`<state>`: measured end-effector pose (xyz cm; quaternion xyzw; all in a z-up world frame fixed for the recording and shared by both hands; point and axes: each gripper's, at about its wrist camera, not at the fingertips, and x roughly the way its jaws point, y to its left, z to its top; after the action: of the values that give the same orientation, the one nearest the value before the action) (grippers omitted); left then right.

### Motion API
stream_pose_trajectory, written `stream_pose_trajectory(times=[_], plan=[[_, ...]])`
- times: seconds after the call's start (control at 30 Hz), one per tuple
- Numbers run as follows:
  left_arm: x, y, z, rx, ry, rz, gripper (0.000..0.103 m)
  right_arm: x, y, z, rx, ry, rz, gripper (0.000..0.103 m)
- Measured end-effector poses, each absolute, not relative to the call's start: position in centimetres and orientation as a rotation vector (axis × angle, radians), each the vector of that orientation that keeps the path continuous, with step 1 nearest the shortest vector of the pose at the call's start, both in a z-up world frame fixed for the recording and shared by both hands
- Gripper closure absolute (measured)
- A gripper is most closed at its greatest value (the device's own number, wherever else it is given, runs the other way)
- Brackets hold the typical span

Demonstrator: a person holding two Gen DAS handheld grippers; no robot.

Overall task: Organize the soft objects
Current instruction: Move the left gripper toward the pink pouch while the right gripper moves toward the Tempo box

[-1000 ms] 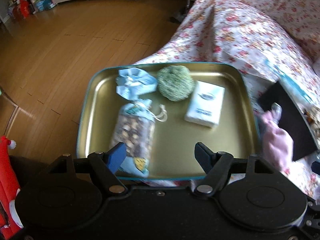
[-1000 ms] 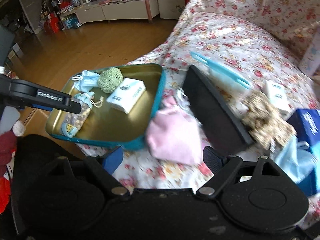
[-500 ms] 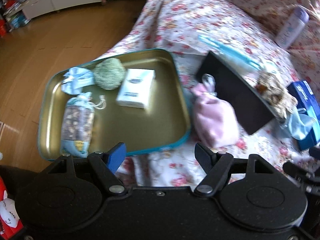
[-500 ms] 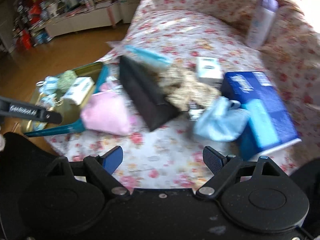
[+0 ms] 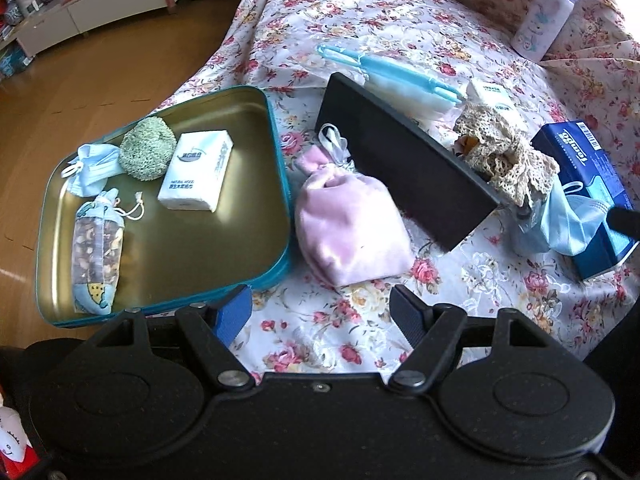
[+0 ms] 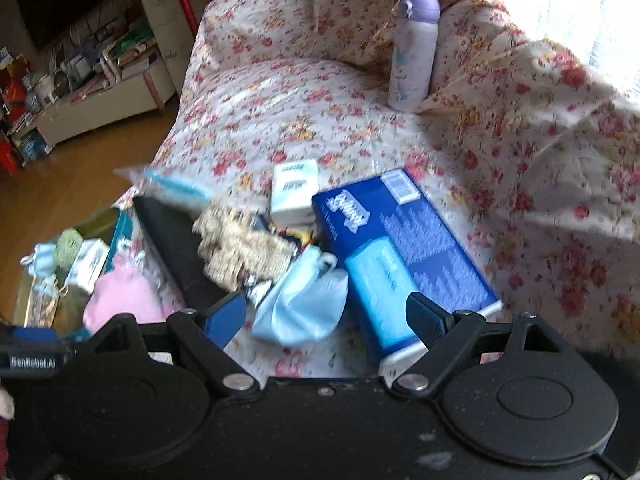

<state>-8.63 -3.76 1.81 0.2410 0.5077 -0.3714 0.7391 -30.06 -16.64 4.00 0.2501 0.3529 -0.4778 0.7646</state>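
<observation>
A teal-rimmed gold tin tray (image 5: 276, 128) lies on the flowered sofa cover and holds a blue face mask (image 5: 90, 170), a green fuzzy ball (image 5: 147, 153), a white tissue pack (image 5: 196, 176) and a mesh drawstring pouch (image 5: 96, 248). A pink velvet pouch (image 5: 350, 224) lies right of the tray, just ahead of my open, empty left gripper (image 5: 320, 314). My right gripper (image 6: 326, 320) is open and empty above a crumpled blue mask (image 6: 300, 304). Beige lace cloth (image 6: 240, 252) drapes over a black tray (image 6: 176, 248).
A blue tissue box (image 6: 404, 248) lies right of the mask, a small white pack (image 6: 294, 192) behind it. A lilac bottle (image 6: 414, 48) stands against the sofa back. A blue plastic bag (image 5: 396, 76) lies behind the black tray (image 5: 400, 164). Wooden floor (image 5: 80, 80) lies left.
Both grippers have swung right: the left view went from the tin tray to the pink pouch, the right view from the pink pouch to the crumpled mask and tissue box. Jaws unchanged.
</observation>
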Motion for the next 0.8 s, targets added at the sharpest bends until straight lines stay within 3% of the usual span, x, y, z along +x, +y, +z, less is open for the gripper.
stream_pose_trajectory(times=[0.37,0.7,0.8], plan=[[-8.5,-5.8,1.4,0.535,1.119,-0.804,0.032,-27.1,-22.8,4.0,0.473,0.709,-1.042,0.015],[-7.8,-8.5,0.2,0.517,1.142,-0.805,0.032,-28.8,-25.3,2.2,0.646,0.675,-1.018,0.014],[-8.8,-9.2,0.0,0.541,1.131,-0.842,0.025,-28.9,-25.4,1.9,0.665,0.676,-1.012,0.014]])
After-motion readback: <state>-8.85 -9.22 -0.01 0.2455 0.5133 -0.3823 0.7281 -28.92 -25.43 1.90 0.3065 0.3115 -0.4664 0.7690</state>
